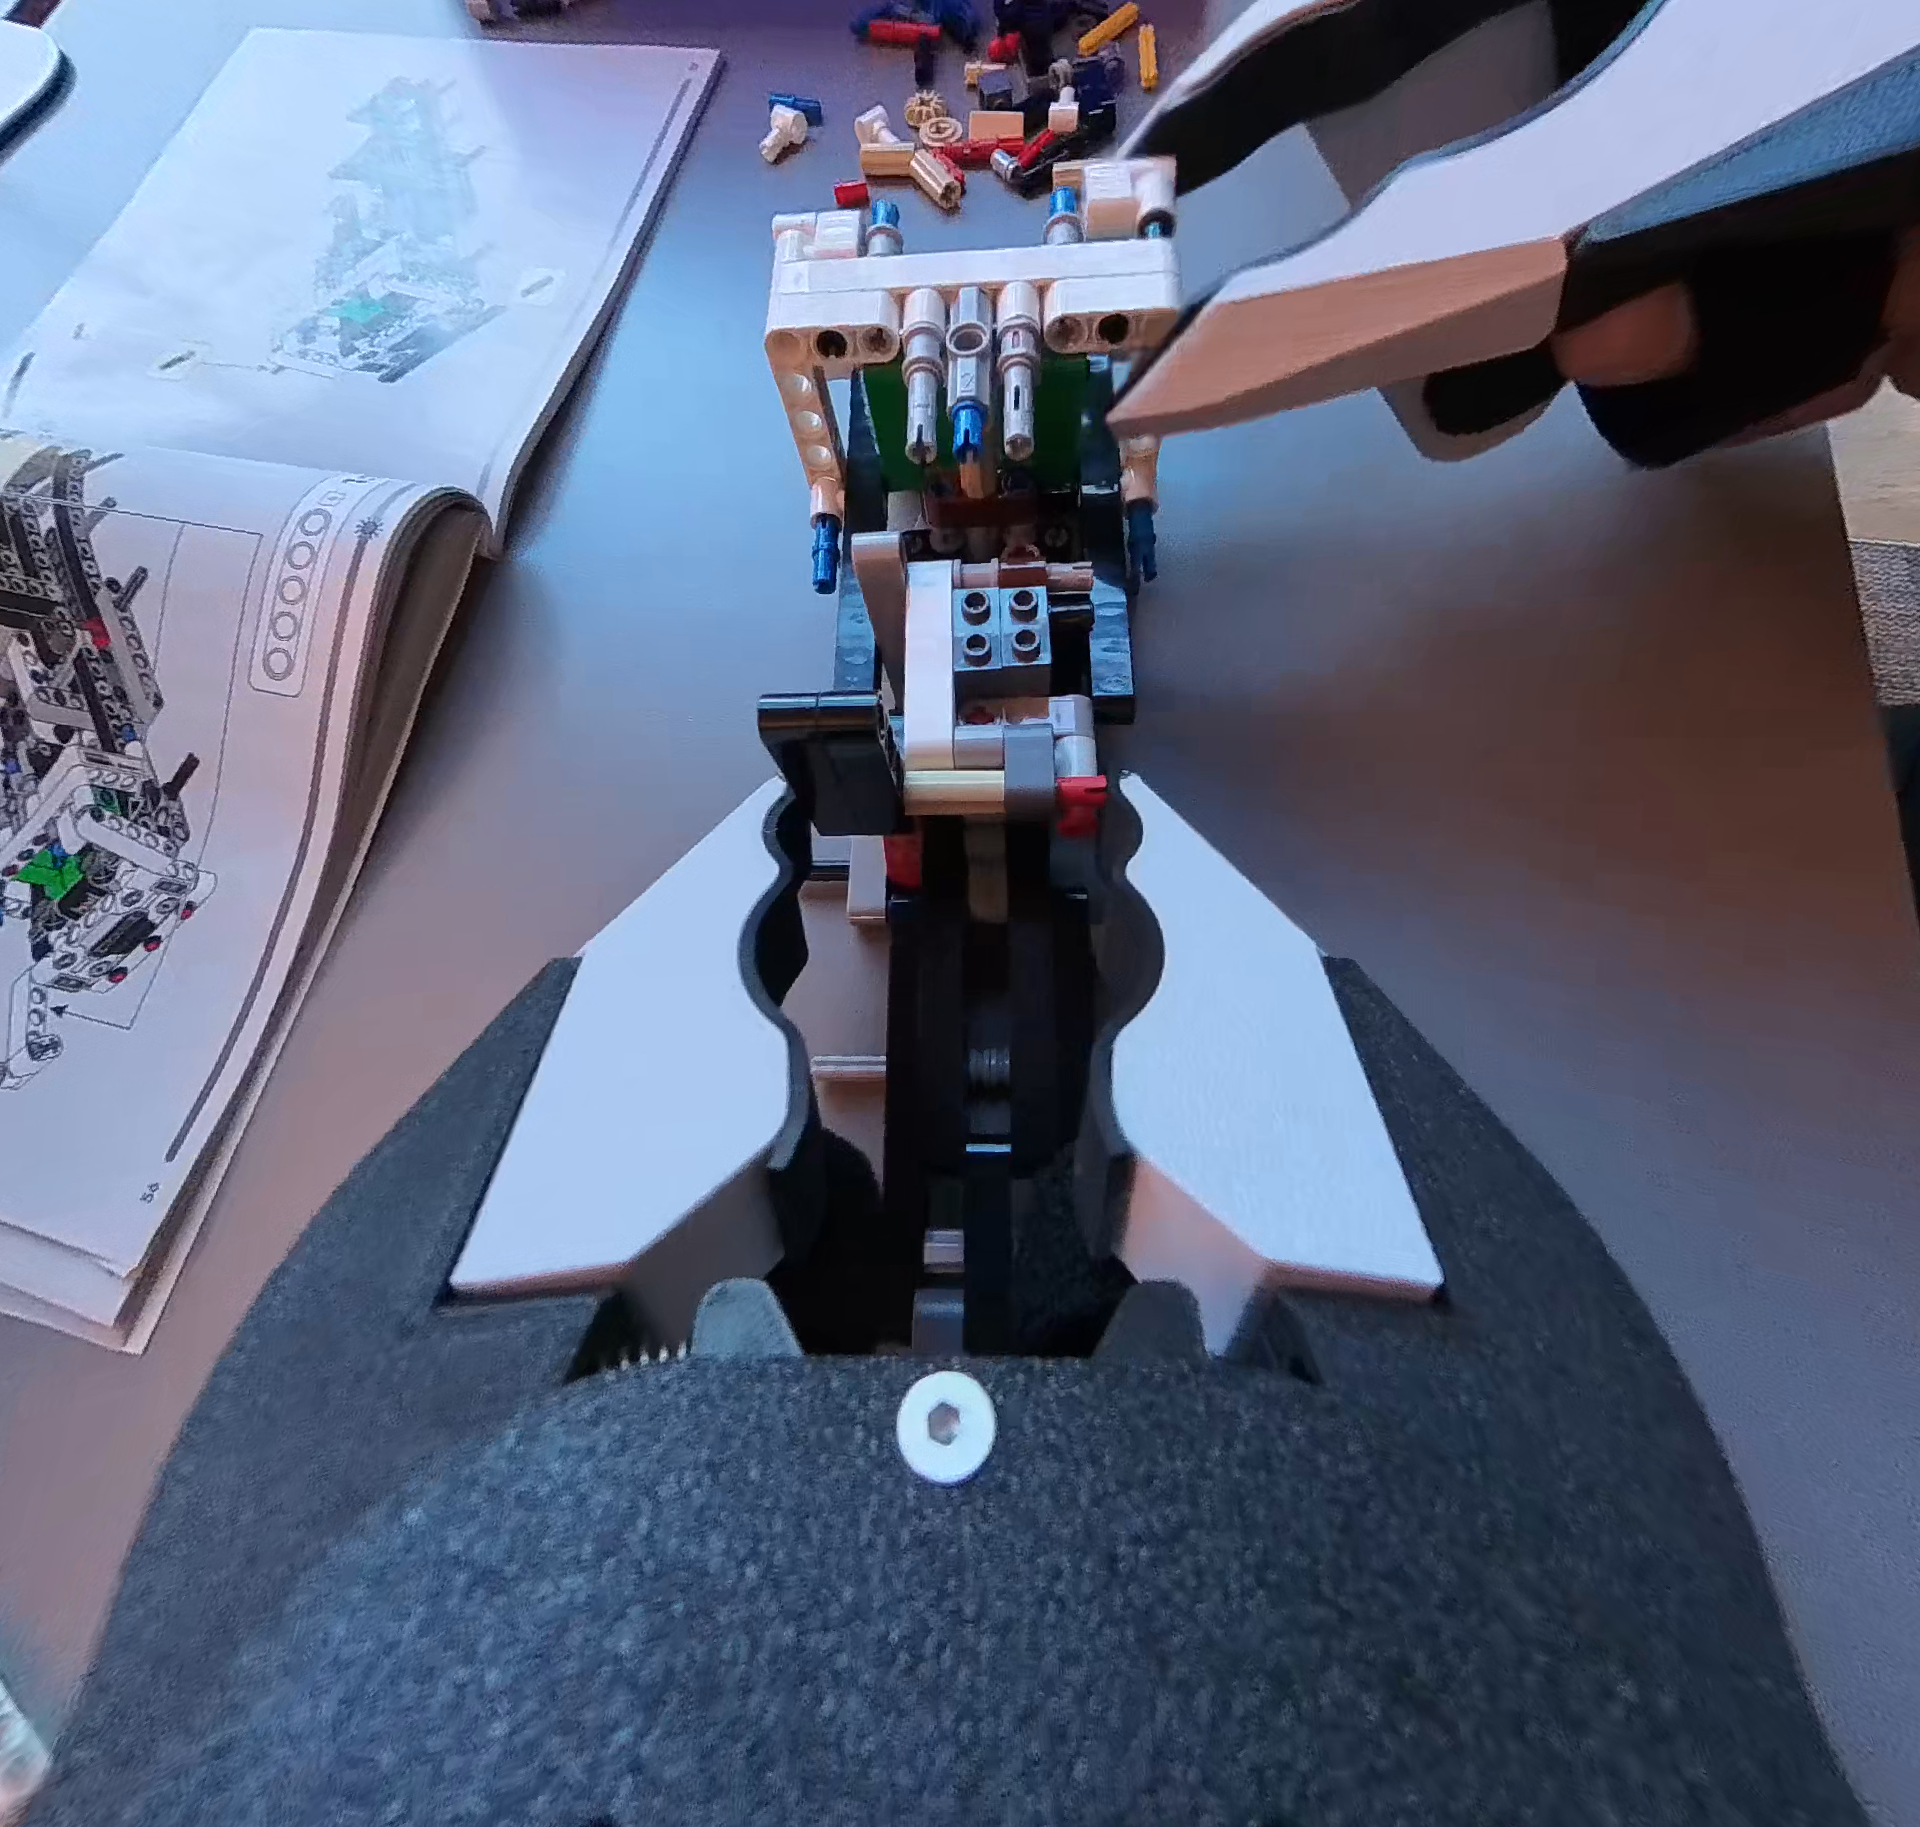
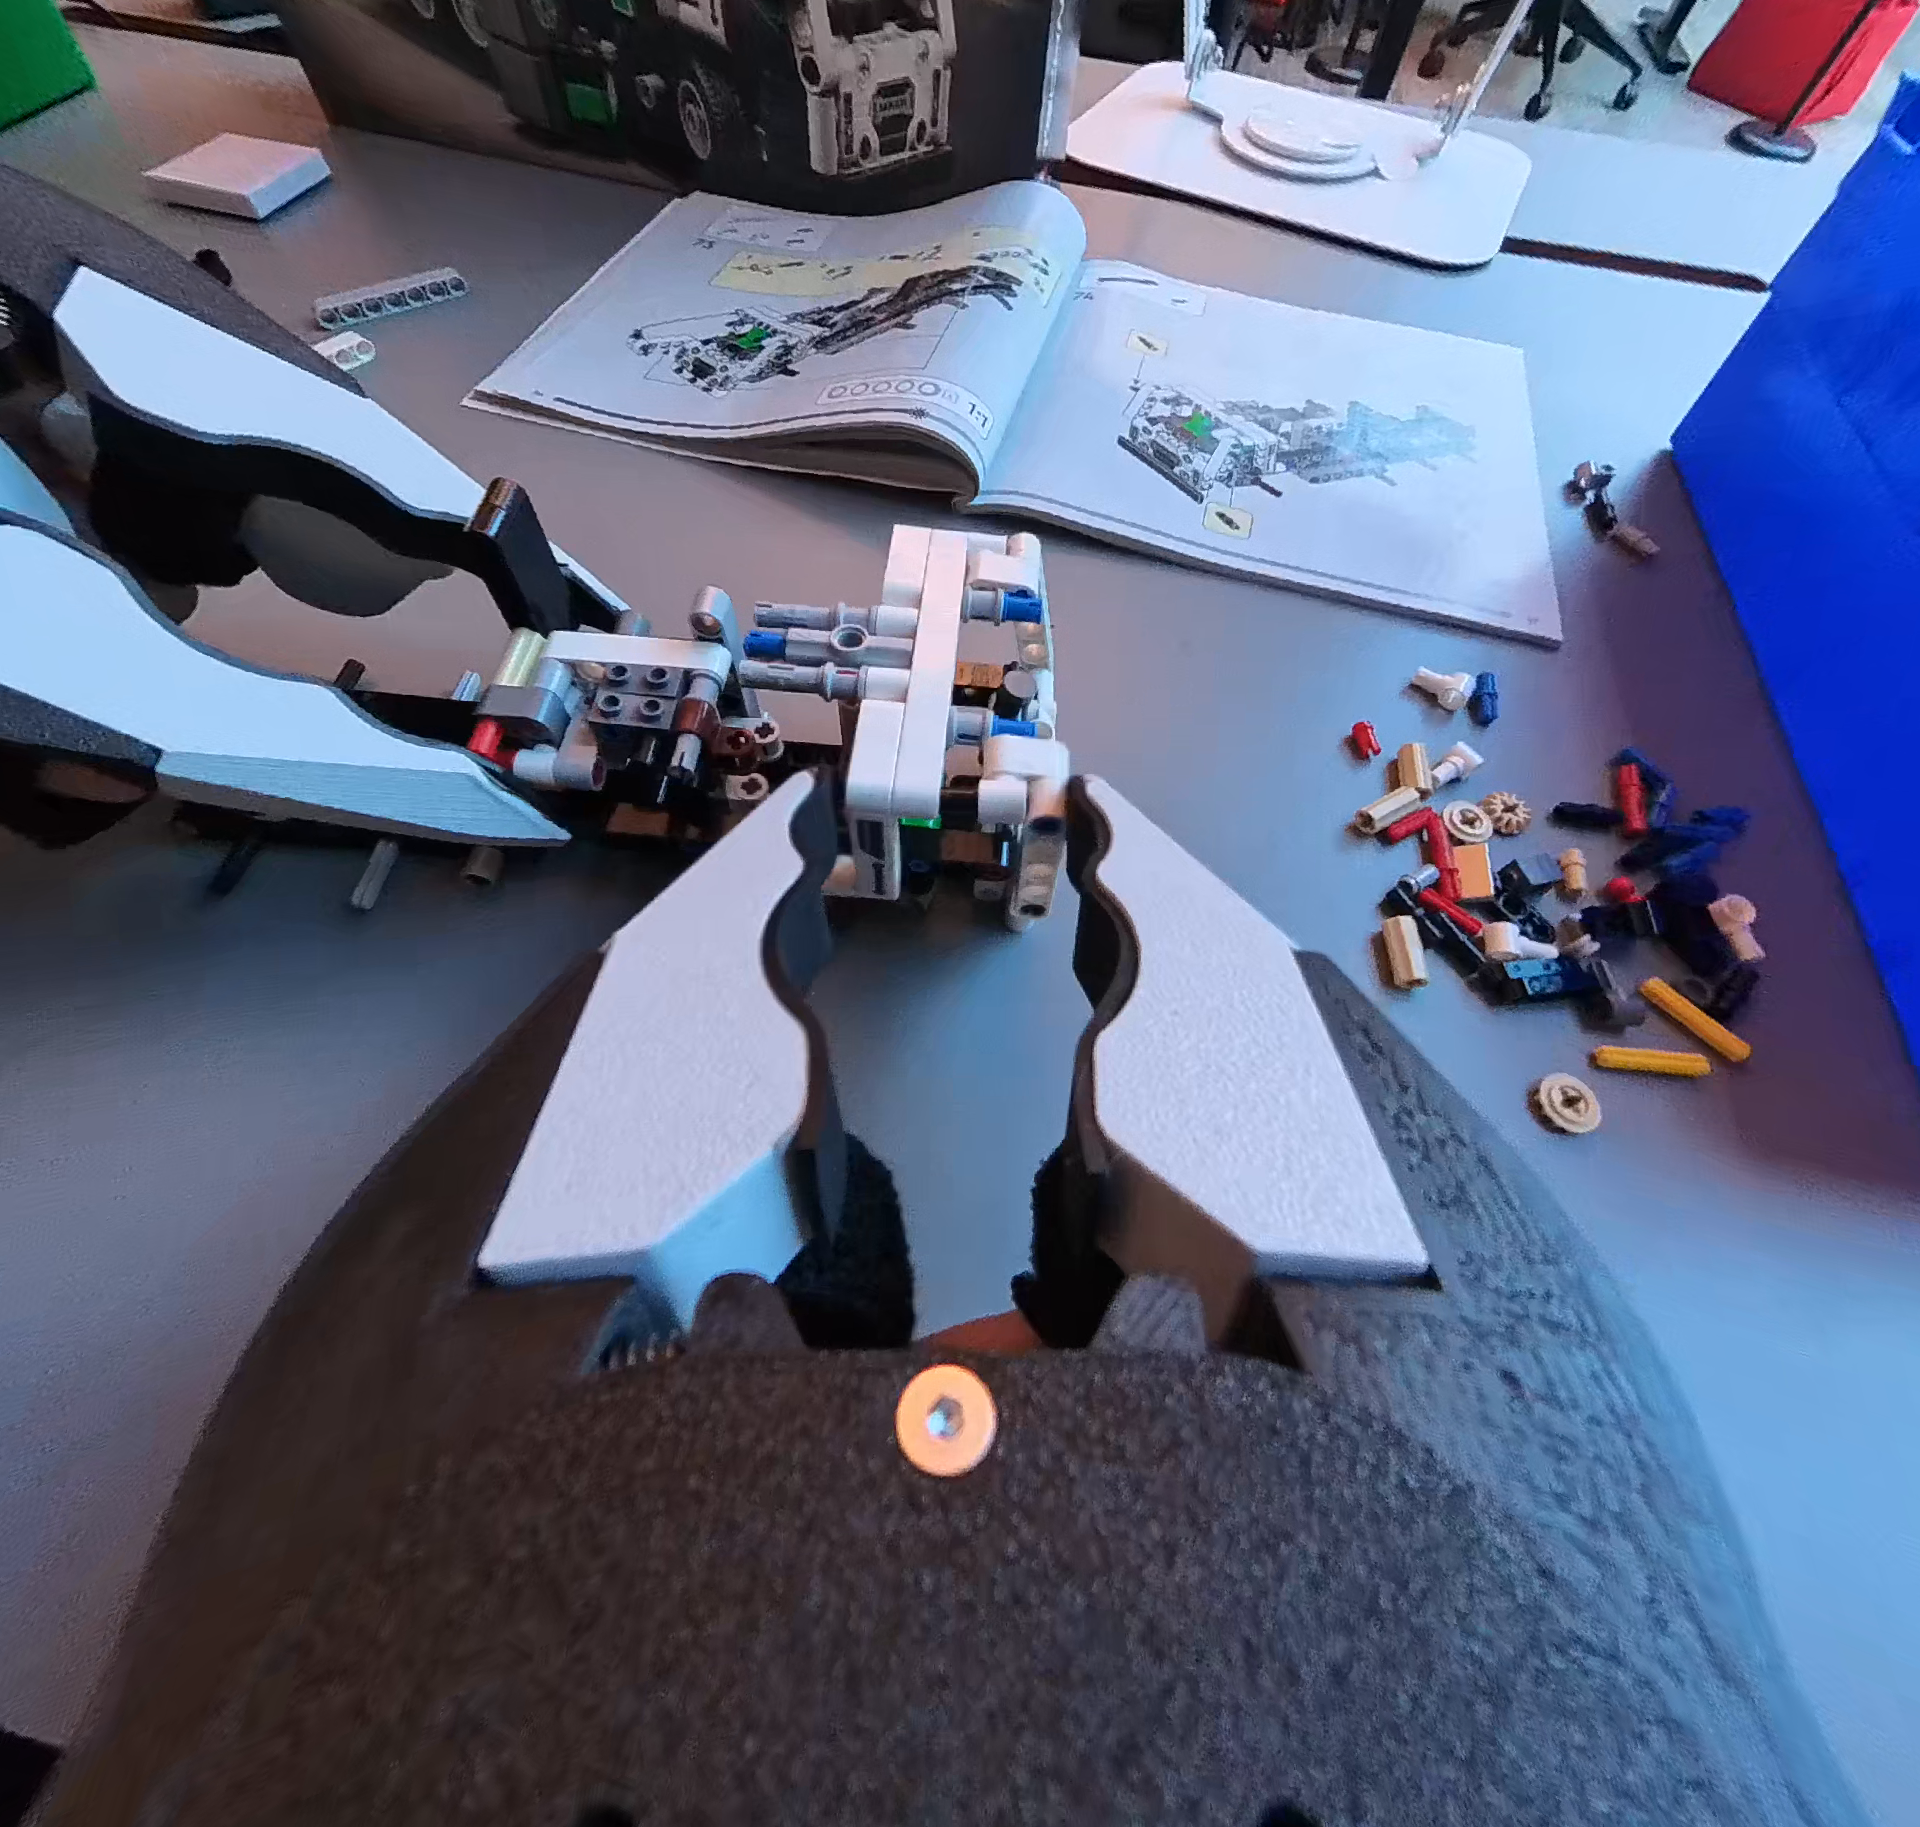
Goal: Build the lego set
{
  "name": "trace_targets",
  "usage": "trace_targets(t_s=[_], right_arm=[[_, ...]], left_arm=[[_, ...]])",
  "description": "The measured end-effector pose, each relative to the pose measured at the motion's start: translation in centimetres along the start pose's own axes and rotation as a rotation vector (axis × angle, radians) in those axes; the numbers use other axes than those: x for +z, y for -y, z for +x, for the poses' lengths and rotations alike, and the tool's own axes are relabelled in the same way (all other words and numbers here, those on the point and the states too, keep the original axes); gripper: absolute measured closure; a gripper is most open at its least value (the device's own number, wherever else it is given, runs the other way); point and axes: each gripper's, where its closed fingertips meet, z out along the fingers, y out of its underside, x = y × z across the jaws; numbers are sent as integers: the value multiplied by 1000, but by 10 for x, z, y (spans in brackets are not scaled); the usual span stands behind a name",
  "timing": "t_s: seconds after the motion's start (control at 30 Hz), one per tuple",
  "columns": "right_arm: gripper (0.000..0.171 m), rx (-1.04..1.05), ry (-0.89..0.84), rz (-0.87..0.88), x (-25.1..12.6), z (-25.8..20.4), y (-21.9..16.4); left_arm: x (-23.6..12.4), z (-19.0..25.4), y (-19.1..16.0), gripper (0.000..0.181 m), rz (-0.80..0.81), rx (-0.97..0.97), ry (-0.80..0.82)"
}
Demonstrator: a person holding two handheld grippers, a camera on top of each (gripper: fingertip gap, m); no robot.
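- Grey table (image 2: 1195, 1206), open instruction booklet (image 2: 1039, 395) and set box (image 2: 675, 32) behind.
- Part-built lego model (image 1: 966, 551) mid-table, rear clamped in left gripper (image 1: 951, 821).
- Right gripper (image 2: 940, 801) spread apart, straddling white front frame (image 2: 935, 676).
- Early stage by the look: chassis only, loose pieces (image 2: 1538, 904) waiting.

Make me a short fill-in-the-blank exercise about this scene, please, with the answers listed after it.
1. The left gripper is shut on the dark end of the ____.
2. The right gripper is ____, its fingers either side of the model's white end.
3. The instruction booklet lies ____ on the table.
4. Behind the loose parts stands a ____ bin.

Answers: model; open; open; blue
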Motion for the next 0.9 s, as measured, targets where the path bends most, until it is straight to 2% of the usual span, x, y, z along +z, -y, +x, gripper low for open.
trace_targets(t_s=[0.37, 0.4, 0.73, 0.83, 0.9], right_arm=[[131, 31, -5, 16, 3, 4, -1], [137, 18, -2, 17, 3, 3, -1], [137, 4, 2, -12, 3, 1, -1], [126, -59, 108, -34, -8, -11, -2], [108, -79, 185, -66, -12, -11, -8]], left_arm=[[1, -1, 1, 127, 13, -7, 13], [1, -1, 1, 127, 14, -6, 15], [1, -1, 1, 127, 7, 4, 4], [-2, -1, -3, 126, -31, 48, -42], [-8, -7, -6, 123, -61, 81, -23]])
